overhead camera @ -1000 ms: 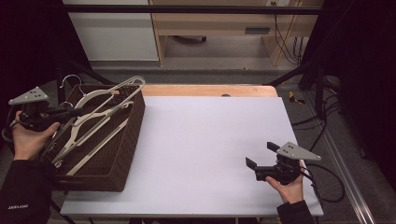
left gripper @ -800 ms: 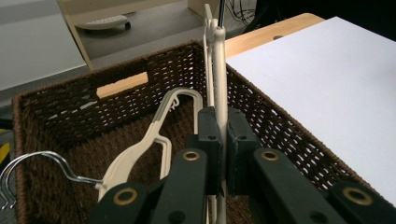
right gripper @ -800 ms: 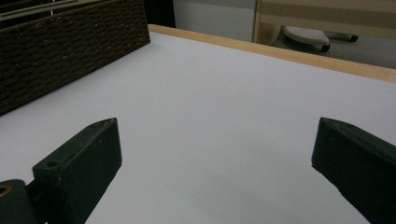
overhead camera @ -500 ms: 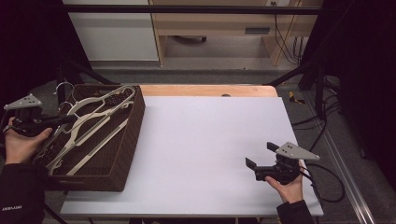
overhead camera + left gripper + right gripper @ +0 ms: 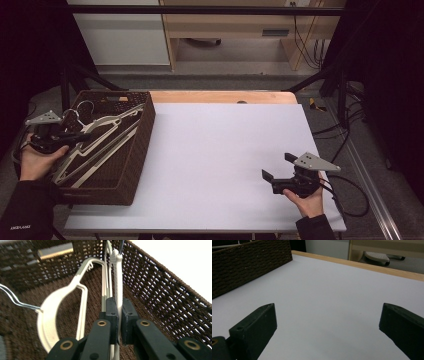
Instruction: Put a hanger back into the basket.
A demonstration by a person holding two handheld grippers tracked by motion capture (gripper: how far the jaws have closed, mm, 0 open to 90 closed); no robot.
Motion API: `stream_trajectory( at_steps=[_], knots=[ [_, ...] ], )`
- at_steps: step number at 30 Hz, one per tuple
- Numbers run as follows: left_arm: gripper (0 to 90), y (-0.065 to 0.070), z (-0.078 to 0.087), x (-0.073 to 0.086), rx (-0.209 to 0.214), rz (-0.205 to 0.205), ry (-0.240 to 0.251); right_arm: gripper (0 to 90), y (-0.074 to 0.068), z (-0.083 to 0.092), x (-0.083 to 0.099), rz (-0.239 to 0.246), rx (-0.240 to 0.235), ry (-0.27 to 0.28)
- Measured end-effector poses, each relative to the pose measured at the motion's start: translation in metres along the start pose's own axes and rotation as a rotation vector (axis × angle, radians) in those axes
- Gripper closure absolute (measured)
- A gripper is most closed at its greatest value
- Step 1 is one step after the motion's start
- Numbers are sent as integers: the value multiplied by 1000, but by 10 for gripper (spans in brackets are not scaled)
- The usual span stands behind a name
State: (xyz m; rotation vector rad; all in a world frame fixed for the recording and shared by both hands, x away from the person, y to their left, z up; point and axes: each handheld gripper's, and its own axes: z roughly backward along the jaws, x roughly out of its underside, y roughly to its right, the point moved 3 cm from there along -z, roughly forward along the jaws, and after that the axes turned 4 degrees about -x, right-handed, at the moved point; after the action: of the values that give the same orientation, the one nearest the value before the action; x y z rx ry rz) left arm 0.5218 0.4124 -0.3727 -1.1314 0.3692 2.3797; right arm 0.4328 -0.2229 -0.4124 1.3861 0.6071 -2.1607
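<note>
the left gripper (image 5: 119, 315), jaws clamped on a cream plastic clothes hanger (image 5: 117, 277), is sinking lower than a second ago into the dark woven wicker basket (image 5: 135, 155) at the worktop's left edge, suggesting imminent release, while the right gripper (image 5: 279, 170) is resting wide open and empty near the right front corner.

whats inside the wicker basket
The wicker basket holds a pile of pale clothes hangers, and the left hand-held gripper is clamped on one. The basket floor under the pile is mostly covered.

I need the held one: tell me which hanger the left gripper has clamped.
The left gripper clamps the thin white hanger standing edge-on beside the basket wall; the broad-shouldered hanger lies loose.
</note>
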Motion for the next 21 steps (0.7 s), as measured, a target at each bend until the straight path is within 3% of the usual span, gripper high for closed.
stream_trajectory(
  at_steps=[5,7,9,12,14,18,21],
  knots=[
    [839,-2,-11,15,0,50,-57,16,0,0,0,-1,-3,-1],
    [830,-4,-10,18,17,100,-42,16,0,0,0,-1,-1,-1],
    [825,-3,-10,18,13,116,-48,16,0,0,0,-1,-2,-1],
    [807,-1,-9,17,-68,96,-79,15,-1,-1,0,1,-4,-4],
    [755,0,-5,17,-121,105,-78,14,-1,-2,1,3,-5,-5],
    [638,-2,9,18,-219,122,-18,14,0,-1,0,6,-5,-3],
    [587,-2,21,19,-263,133,32,14,0,-1,0,2,-3,-3]
  ],
)
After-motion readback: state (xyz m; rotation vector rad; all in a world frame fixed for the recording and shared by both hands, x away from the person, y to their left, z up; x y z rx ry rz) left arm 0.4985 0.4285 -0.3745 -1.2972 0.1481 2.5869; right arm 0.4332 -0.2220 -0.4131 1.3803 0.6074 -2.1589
